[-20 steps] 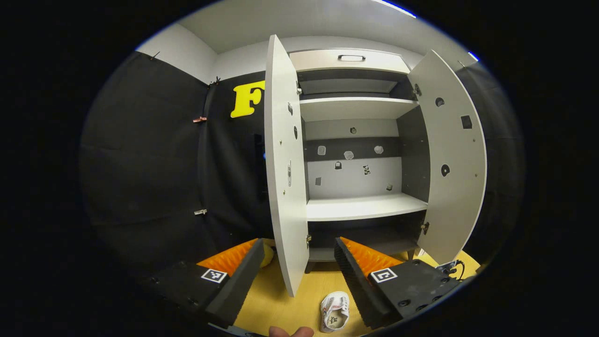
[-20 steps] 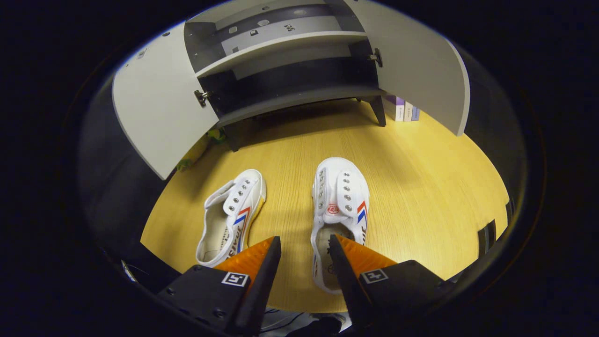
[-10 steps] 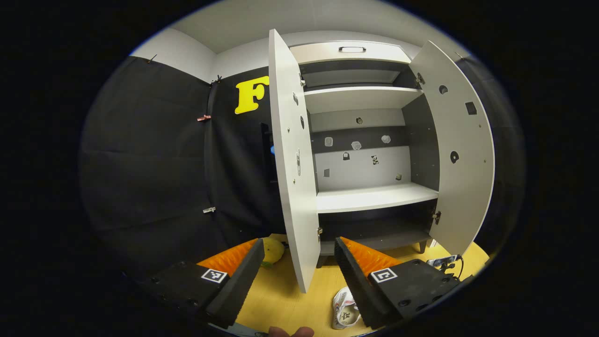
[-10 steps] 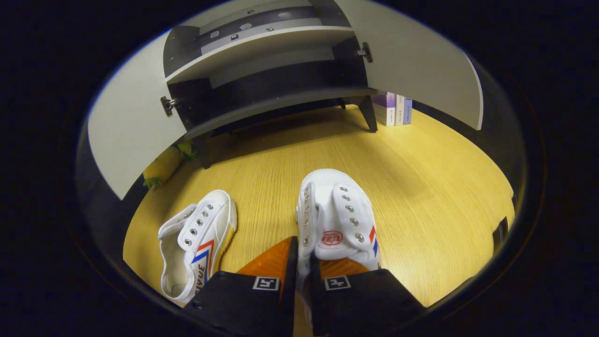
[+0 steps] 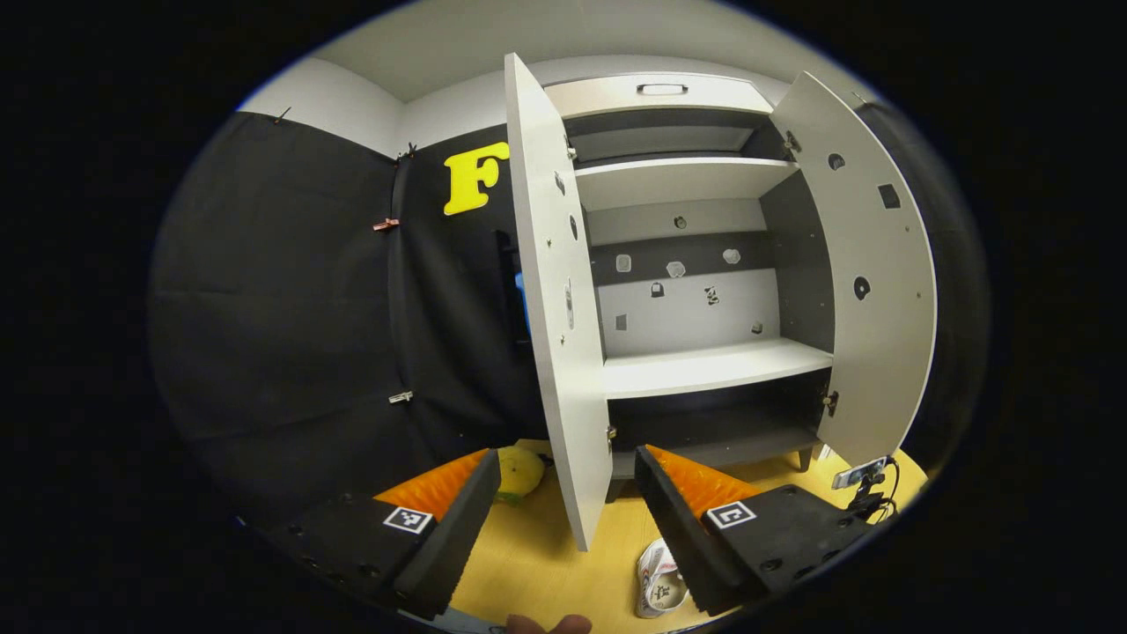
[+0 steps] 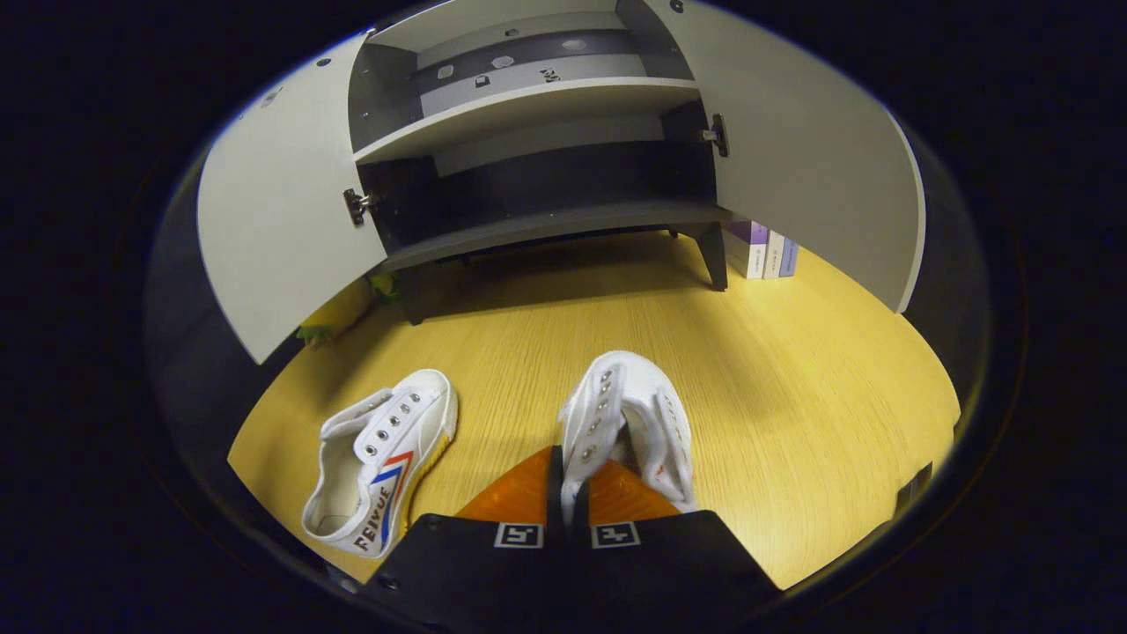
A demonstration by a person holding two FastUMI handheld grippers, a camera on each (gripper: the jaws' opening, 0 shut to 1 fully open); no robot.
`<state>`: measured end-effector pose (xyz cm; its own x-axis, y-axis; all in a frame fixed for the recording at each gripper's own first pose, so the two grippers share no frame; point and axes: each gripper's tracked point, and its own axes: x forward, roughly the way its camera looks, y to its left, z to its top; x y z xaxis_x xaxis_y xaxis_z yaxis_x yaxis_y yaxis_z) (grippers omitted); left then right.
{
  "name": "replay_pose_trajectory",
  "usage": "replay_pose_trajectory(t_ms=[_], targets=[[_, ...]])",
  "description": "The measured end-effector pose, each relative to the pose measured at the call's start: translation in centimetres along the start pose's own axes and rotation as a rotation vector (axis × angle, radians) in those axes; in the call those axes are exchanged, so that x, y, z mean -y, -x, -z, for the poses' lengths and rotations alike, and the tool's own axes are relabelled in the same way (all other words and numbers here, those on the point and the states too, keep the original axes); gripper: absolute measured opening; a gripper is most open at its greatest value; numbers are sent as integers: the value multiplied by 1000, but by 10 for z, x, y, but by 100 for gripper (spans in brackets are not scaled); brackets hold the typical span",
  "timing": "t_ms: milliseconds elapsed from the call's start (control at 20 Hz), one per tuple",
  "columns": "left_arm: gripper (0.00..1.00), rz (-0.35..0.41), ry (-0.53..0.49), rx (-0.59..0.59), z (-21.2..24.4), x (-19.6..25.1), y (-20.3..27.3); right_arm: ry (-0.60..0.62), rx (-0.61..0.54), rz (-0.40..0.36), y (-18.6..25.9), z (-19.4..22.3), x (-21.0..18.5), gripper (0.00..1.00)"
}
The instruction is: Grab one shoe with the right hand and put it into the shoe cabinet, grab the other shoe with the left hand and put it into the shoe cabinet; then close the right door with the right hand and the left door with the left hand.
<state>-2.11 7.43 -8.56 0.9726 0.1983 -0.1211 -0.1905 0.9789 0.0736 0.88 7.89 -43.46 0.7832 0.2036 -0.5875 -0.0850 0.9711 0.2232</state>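
My right gripper [image 6: 568, 493] pinches the side wall of a white sneaker [image 6: 629, 418], its toe pointing straight ahead at the shoe cabinet [image 6: 537, 224]. The other sneaker [image 6: 379, 458] lies left of it. My left gripper [image 5: 563, 493] hangs wide open.

Both shoes, one [image 6: 627, 421] pinched and the other [image 6: 380, 458] lying loose, look like matt white canvas with small metal eyelets. The floor [image 6: 792, 370] shows pale wood grain; the shoe cabinet [image 6: 537, 97] seems smooth matt laminate.
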Motion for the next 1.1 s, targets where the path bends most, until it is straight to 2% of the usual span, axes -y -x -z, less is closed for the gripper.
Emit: replay_pose_trajectory(t_ms=[300, 450, 650, 850, 1100], targets=[[96, 31, 37, 27, -9, 9, -3, 30, 62, -41, 57, -75, -12, 5], [96, 41, 35, 43, -13, 9, -4, 78, 92, -25, 82, -122, -19, 5], [96, 60, 56, 43, -16, 11, -9, 109, 162, -65, 107, -194, -47, 5], [96, 81, 62, 49, -20, 18, -12, 131, 218, -101, 110, -267, -71, 5], [96, 126, 74, 49, -22, 35, -16, 170, 284, -87, 86, -352, -79, 5]])
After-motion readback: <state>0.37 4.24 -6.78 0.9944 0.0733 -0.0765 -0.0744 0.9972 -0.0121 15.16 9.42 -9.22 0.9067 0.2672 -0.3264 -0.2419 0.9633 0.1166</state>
